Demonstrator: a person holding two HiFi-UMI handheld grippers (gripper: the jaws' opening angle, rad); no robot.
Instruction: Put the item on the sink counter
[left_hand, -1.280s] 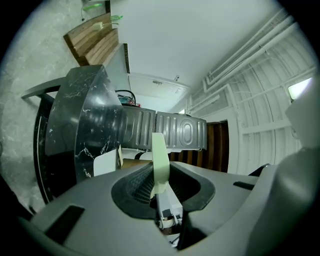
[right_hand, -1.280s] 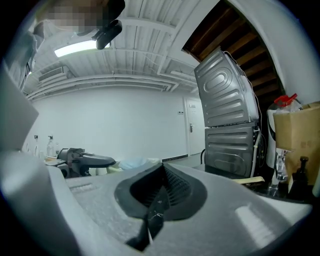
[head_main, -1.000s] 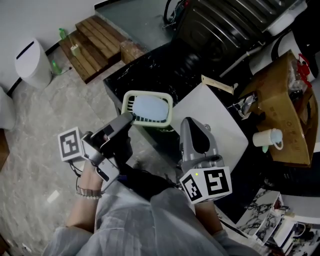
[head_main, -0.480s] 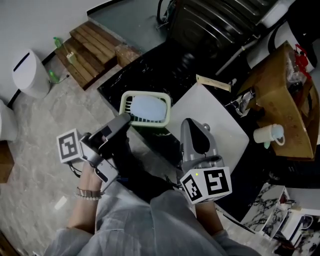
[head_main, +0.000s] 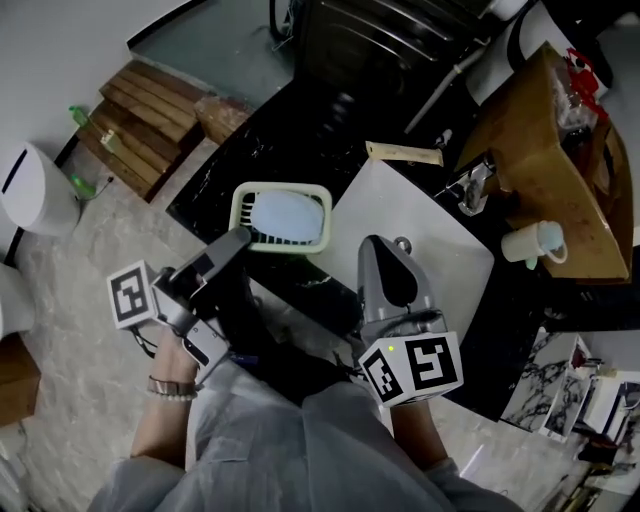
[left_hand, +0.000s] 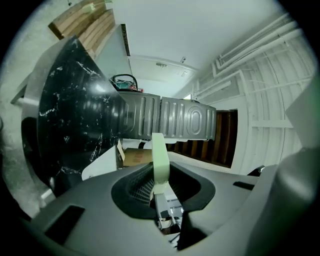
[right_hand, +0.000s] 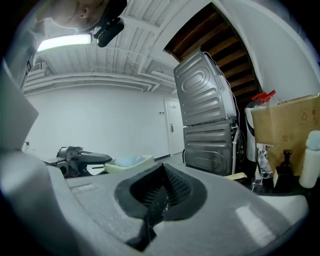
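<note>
The left gripper (left_hand: 161, 167) clamps the rim of the green basket (left_hand: 160, 150); the head view, unlike its own, shows the blue item (head_main: 288, 213) inside. The right gripper (right_hand: 159, 194) has its jaws together, empty

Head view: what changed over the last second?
The left tongs carried the green basket slightly further over the black counter, beside the white sink; the camera swung too. Unchanged: left tongs clamped on the basket's rim, pale blue item inside, right tongs shut and empty.
</note>
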